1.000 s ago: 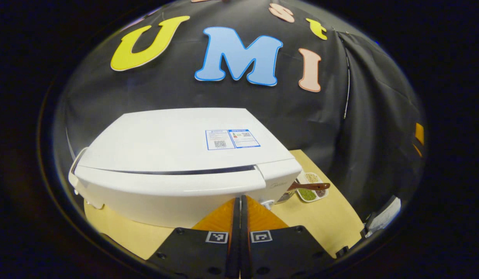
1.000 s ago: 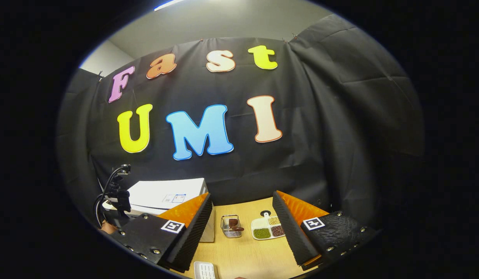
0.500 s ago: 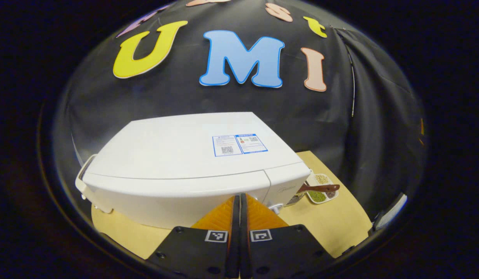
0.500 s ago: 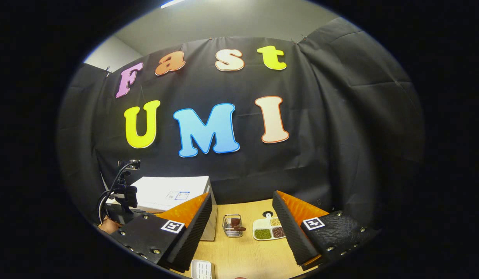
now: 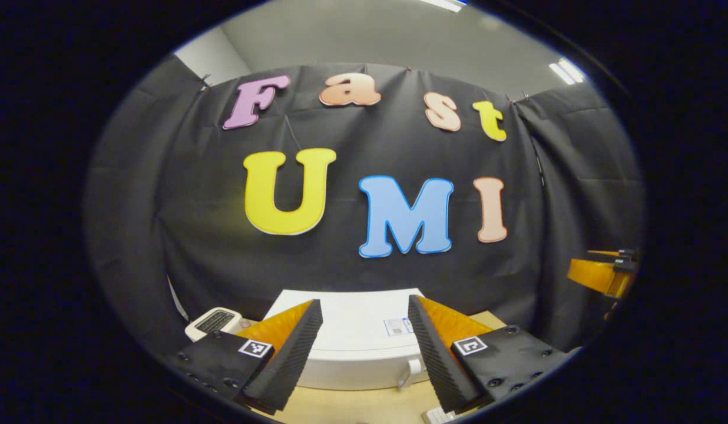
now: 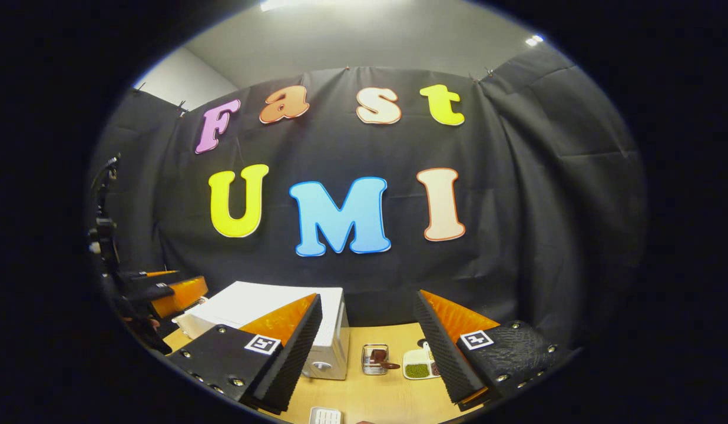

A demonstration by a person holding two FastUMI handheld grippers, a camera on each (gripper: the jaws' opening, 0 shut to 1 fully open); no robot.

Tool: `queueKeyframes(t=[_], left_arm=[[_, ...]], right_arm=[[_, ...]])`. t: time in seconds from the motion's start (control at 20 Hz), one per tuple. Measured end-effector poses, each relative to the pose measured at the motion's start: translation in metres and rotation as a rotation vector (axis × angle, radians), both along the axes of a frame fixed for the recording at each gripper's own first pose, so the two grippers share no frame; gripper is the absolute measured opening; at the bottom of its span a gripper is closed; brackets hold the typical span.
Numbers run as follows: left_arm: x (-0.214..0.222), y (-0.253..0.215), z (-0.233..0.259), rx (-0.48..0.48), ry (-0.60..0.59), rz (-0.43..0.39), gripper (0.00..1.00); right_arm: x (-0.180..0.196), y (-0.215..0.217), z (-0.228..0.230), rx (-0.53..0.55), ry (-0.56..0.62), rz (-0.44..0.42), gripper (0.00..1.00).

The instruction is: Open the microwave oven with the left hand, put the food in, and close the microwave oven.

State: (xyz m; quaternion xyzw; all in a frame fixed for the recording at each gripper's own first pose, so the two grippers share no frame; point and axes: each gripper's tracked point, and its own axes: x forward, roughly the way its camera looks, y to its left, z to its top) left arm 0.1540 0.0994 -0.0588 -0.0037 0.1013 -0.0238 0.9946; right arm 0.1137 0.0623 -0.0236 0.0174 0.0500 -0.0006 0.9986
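Observation:
The white microwave oven (image 5: pixel 352 347) stands on the wooden table with its door shut. My left gripper (image 5: pixel 363 300) hovers open in front of it and holds nothing. In the right gripper view the microwave (image 6: pixel 264 306) sits at lower left, with the left gripper (image 6: pixel 175 294) in a hand beside it. My right gripper (image 6: pixel 368 294) is open and holds nothing, back from the table. The food, a white divided dish of beans and grains (image 6: pixel 420 366), rests on the table to the right of the microwave. The right gripper (image 5: pixel 599 274) shows at the far right of the left gripper view.
A small wire basket (image 6: pixel 376 360) with a brown utensil stands between the microwave and the dish. A white keypad device (image 5: pixel 214 321) lies left of the microwave. A small white ribbed object (image 6: pixel 326 416) lies near the table's front edge (image 6: pixel 376 406).
The gap along the microwave door closed. My left gripper then drew back from the door, tilted upward and went from shut to open. The right gripper stayed open and shifted slightly.

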Motion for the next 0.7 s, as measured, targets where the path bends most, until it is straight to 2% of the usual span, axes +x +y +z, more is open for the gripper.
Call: queueKeyframes(t=[0.1, 0.25, 0.7], left_arm=[[-0.02, 0.017, 0.036, 0.015, -0.063, 0.017, 0.94], [-0.041, 0.028, 0.061, 0.028, -0.107, 0.012, 0.95], [-0.066, 0.053, 0.061, 0.004, -0.122, -0.036, 0.96]], right_arm=[[-0.003, 0.014, 0.016, 0.0, -0.018, 0.009, 0.95], [-0.007, 0.034, 0.03, -0.004, -0.03, 0.02, 0.95], [-0.029, 0.068, 0.031, -0.004, -0.026, -0.006, 0.95]])
